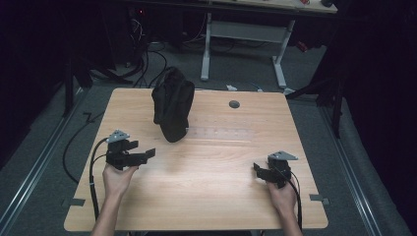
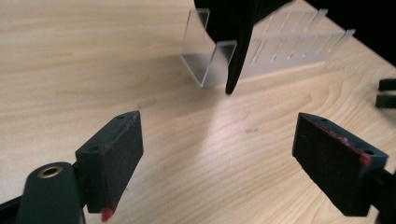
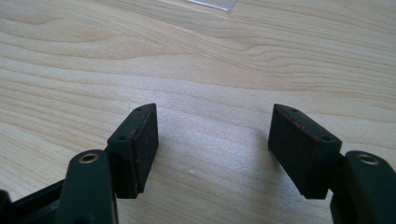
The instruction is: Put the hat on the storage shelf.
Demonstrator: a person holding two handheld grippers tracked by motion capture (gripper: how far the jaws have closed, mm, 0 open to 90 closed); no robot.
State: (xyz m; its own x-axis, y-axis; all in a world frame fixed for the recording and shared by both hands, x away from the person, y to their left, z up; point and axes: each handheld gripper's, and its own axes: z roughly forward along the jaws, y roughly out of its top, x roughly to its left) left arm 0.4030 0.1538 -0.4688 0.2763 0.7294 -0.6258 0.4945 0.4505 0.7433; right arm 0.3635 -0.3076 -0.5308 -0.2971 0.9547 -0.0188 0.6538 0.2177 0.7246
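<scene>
A black bag of soft cloth stands on the wooden table toward its far middle, resting on the left end of a clear plastic rack. In the left gripper view the bag's dark edge hangs over the clear rack with its upright slots. My left gripper is held near the table's left side, pointing right, open, nothing between its jaws. My right gripper hovers at the right side, open and empty above bare wood.
A round grey grommet sits in the table's far right part. Behind the table stands a white desk frame, with cables on the floor. The other gripper's tips show at the right edge of the left gripper view.
</scene>
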